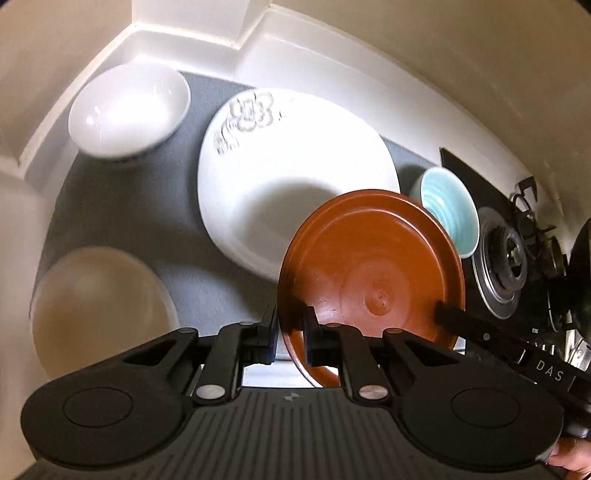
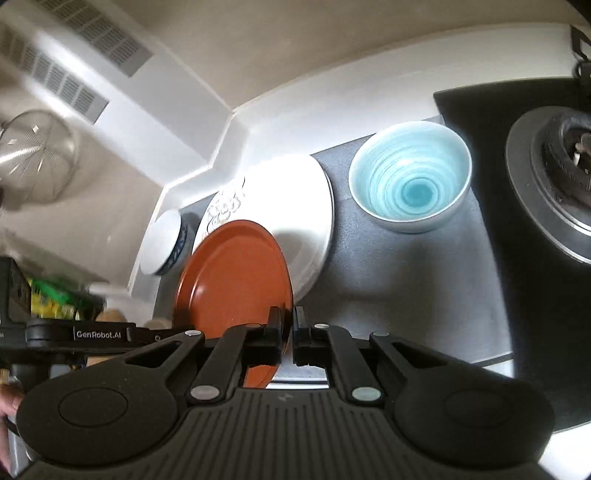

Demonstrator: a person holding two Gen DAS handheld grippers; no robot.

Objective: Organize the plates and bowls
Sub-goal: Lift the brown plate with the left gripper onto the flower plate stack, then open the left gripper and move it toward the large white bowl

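Note:
Both grippers hold one red-brown plate [image 1: 369, 273] by opposite rims, tilted above the grey mat. My left gripper [image 1: 290, 325] is shut on its near-left rim. My right gripper [image 2: 288, 326] is shut on the plate's [image 2: 236, 273] right rim; its finger [image 1: 448, 314] shows in the left wrist view. Under the plate lies a large white plate with a flower print [image 1: 280, 166], also in the right wrist view [image 2: 295, 199]. A white bowl [image 1: 129, 107] stands at the back left, a beige bowl [image 1: 96, 306] at the near left, a light-blue bowl [image 2: 410, 173] at the right.
A black gas hob [image 2: 554, 177] with a burner borders the grey mat [image 2: 406, 288] on the right. White walls and a ledge [image 1: 207, 29] close off the back corner. A metal strainer [image 2: 37, 155] hangs at the left. The white bowl [image 2: 164, 243] sits by the wall.

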